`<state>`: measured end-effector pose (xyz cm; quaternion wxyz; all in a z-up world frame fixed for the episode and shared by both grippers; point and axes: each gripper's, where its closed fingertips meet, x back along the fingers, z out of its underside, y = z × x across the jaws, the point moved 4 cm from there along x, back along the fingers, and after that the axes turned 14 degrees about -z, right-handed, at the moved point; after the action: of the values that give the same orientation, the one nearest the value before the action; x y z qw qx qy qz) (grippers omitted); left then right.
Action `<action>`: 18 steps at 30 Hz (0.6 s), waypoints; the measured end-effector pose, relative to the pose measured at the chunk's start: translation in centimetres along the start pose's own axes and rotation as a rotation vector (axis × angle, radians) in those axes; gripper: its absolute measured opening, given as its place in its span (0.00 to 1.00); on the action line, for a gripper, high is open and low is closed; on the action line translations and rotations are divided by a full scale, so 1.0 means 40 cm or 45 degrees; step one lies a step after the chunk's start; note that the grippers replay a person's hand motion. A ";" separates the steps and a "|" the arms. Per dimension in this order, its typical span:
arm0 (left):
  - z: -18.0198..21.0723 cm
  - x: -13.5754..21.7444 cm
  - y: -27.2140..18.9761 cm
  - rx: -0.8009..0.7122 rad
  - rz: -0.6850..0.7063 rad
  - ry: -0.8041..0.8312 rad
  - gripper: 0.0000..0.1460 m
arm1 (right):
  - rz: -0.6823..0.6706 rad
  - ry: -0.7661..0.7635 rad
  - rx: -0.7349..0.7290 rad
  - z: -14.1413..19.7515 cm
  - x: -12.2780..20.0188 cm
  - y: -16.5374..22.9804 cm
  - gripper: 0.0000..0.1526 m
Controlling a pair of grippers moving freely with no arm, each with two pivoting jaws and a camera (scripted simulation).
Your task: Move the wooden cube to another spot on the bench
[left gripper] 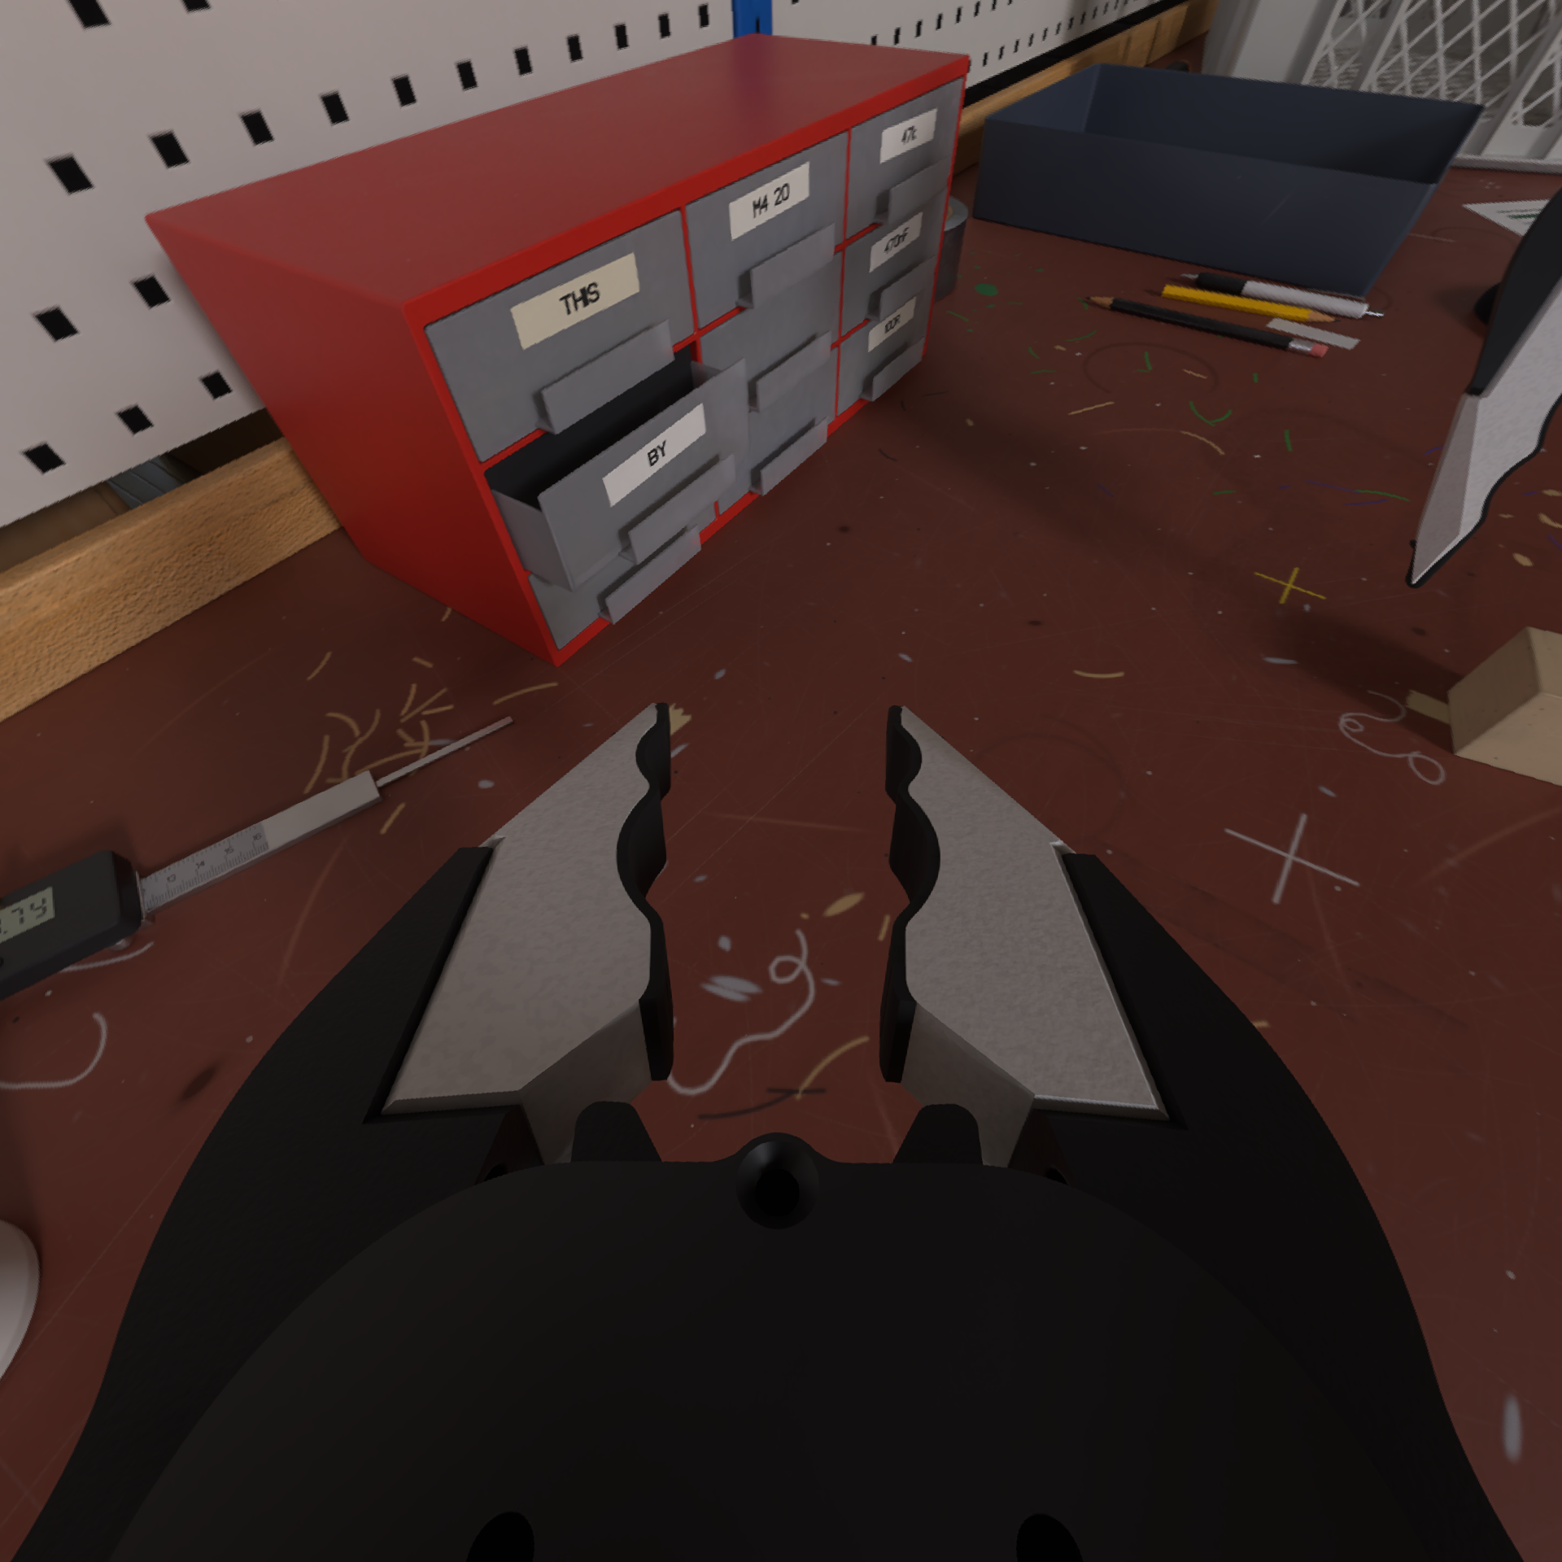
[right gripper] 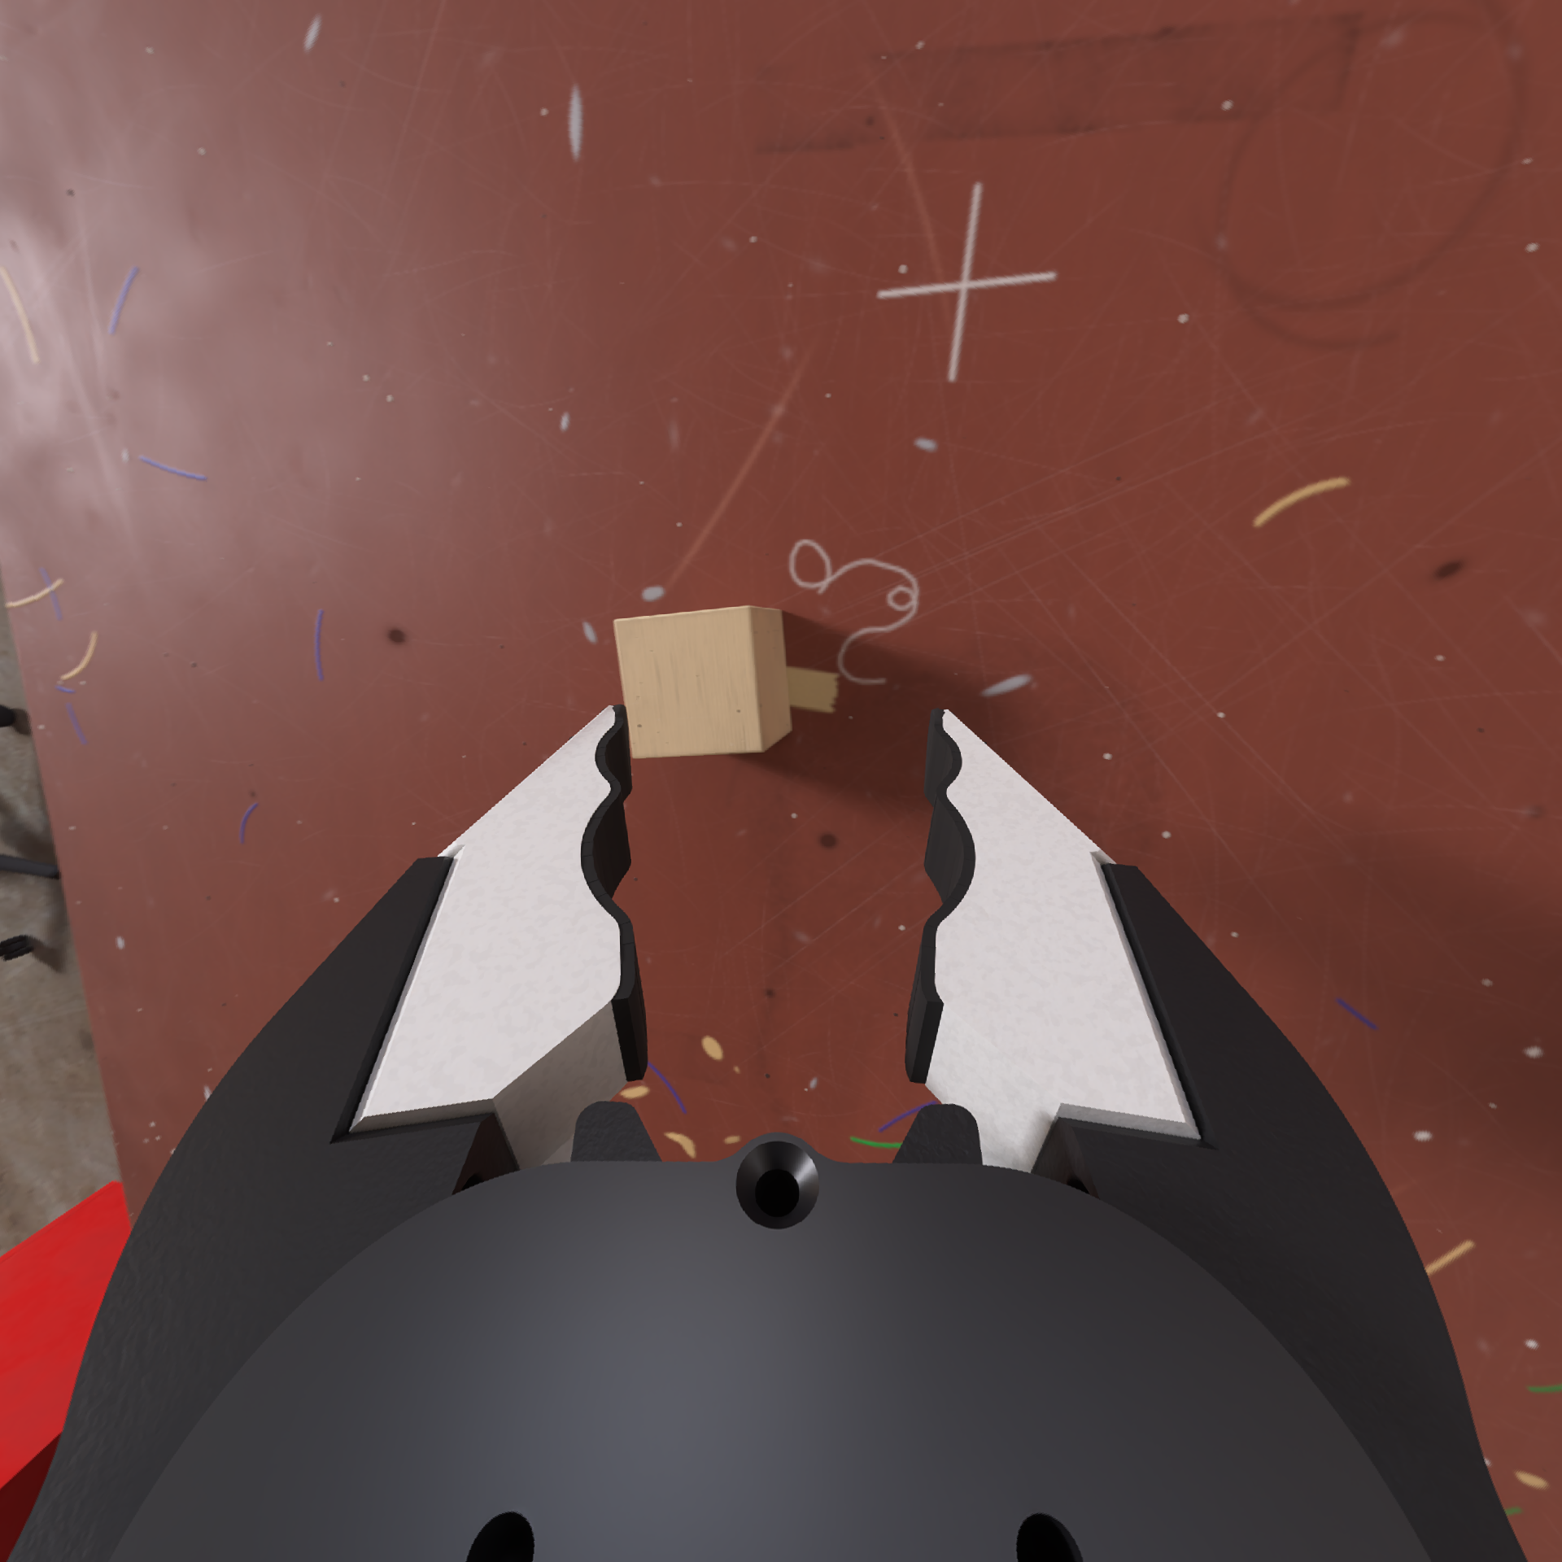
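The wooden cube [right gripper: 701, 680] rests on the dark red bench [right gripper: 1183, 676], just beyond my right gripper's left fingertip. My right gripper [right gripper: 778, 714] is open and empty above the bench, pointing down at the cube, which sits left of the gap's middle. The cube also shows at the right edge of the left wrist view [left gripper: 1513, 706], with one finger of the right gripper [left gripper: 1471, 473] hanging above it. My left gripper [left gripper: 778, 714] is open and empty, low over the bench [left gripper: 1014, 592], well left of the cube.
A red drawer cabinet [left gripper: 541, 338] with one drawer pulled out stands at the back by the pegboard. A dark blue tray [left gripper: 1217, 169], pencils [left gripper: 1226, 317] and a digital caliper [left gripper: 169, 879] lie around. White chalk crosses [right gripper: 963, 283] mark the bench.
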<state>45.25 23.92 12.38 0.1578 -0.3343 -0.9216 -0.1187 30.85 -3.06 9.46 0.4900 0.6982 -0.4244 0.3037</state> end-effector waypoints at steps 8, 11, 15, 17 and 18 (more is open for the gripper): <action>0.009 -0.006 0.005 -0.054 -0.058 0.024 0.40 | 0.054 -0.031 -0.009 0.003 0.005 -0.026 0.43; 0.004 -0.004 -0.002 -0.111 -0.075 0.007 0.39 | 0.069 -0.037 -0.005 0.002 0.008 -0.029 0.38; -0.003 -0.007 -0.002 -0.197 -0.132 -0.004 0.41 | 0.082 -0.053 -0.002 -0.001 0.012 -0.032 0.32; -0.007 -0.008 0.003 -0.238 -0.180 -0.003 0.43 | 0.087 -0.051 -0.002 -0.001 0.012 -0.034 0.31; -0.010 -0.009 0.006 -0.251 -0.191 0.001 0.43 | 0.089 -0.048 -0.002 -0.001 0.011 -0.035 0.30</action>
<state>45.75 23.75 12.63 0.1153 -0.2780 -0.9278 -0.2205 32.29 -2.93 9.26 0.4715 0.6882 -0.4579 0.3072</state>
